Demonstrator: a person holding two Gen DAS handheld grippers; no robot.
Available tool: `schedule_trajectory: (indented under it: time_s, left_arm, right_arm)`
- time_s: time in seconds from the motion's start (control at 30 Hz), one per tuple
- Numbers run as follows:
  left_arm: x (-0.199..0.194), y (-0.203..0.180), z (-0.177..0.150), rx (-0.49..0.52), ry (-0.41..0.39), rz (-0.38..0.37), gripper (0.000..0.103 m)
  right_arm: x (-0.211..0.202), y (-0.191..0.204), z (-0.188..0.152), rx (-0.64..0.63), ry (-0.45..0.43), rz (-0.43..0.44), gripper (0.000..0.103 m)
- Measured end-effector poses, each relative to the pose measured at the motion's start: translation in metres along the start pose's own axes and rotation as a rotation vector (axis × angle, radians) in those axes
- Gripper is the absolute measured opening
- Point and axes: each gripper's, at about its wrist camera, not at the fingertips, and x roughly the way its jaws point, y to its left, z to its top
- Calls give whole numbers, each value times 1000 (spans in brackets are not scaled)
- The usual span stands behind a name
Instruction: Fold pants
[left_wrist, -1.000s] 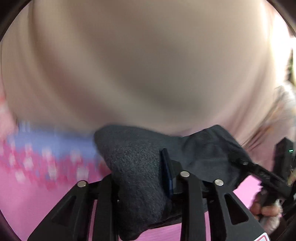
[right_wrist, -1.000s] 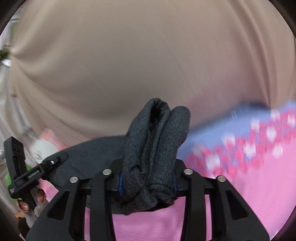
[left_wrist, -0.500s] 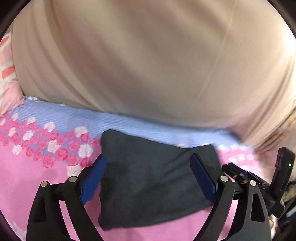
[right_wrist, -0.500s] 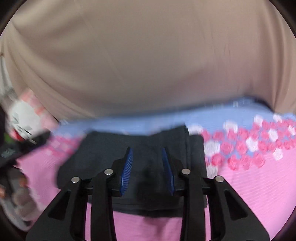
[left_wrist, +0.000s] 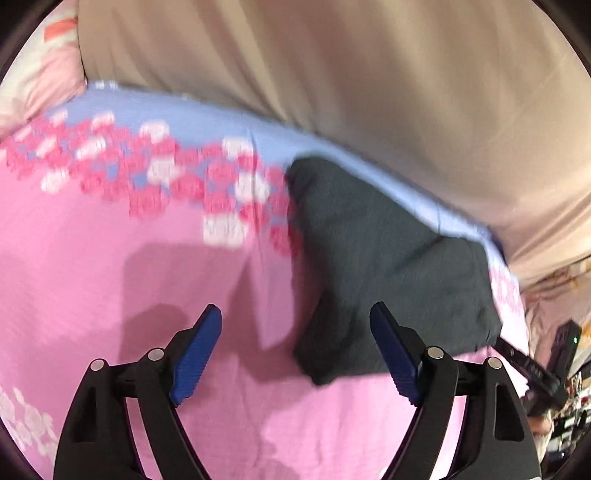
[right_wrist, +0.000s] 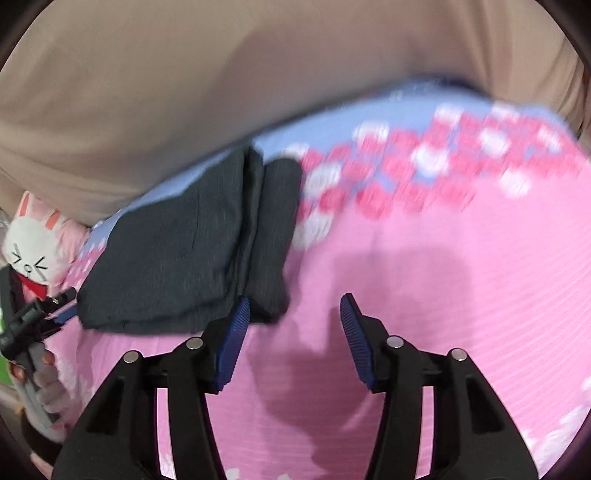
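Note:
The dark grey pants (left_wrist: 388, 258) lie as a folded bundle on the pink bedsheet (left_wrist: 110, 277), close to its blue far strip. My left gripper (left_wrist: 295, 314) hovers near the bundle's left corner. Its jaws are wide and closing, and the pads press on nothing. In the right wrist view the pants (right_wrist: 192, 251) lie up and to the left, their stacked folds showing. My right gripper (right_wrist: 294, 301) stands just off their near right corner. Its jaws are opening, with only sheet between them. Each wrist view catches the other gripper at its edge.
A band of pink and white roses (left_wrist: 166, 177) runs across the sheet. A beige cloth (left_wrist: 369, 74) hangs behind the bed. A pink pillow (left_wrist: 40, 74) lies far left. A white bunny plush (right_wrist: 29, 251) sits beside the pants, above a hand (right_wrist: 44, 373).
A second ago both grippers held the bundled pants up. They then set them on the sheet, let go and drew back, the left one sliding left and the right one right.

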Motion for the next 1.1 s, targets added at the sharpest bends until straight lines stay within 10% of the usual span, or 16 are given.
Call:
schedule_trajectory:
  time_s: [0.2, 0.4, 0.63, 0.77, 0.87, 0.97, 1.1]
  left_arm:
    - [23, -19, -4, 3, 26, -37, 80]
    - [26, -18, -8, 44, 12, -27, 82]
    - [25, -22, -11, 32, -19, -21, 83]
    - [17, -14, -12, 6, -60, -42, 83]
    - [6, -7, -11, -6, -105, -48, 83]
    - [3, -2, -8, -10, -107, -55, 83]
    - [12, -7, -11, 1, -67, -51, 83]
  right_arm:
    - [-9, 13, 7, 7, -49, 84, 12]
    - [-9, -13, -17, 29, -5, 82, 15]
    - [-40, 40, 3, -91, -122, 25, 44]
    - [25, 48, 10, -102, 10, 7, 41]
    - [7, 61, 15, -146, -57, 17, 16]
    - [-24, 69, 25, -206, -172, -25, 15]
    - [13, 28, 14, -149, -106, -84, 26]
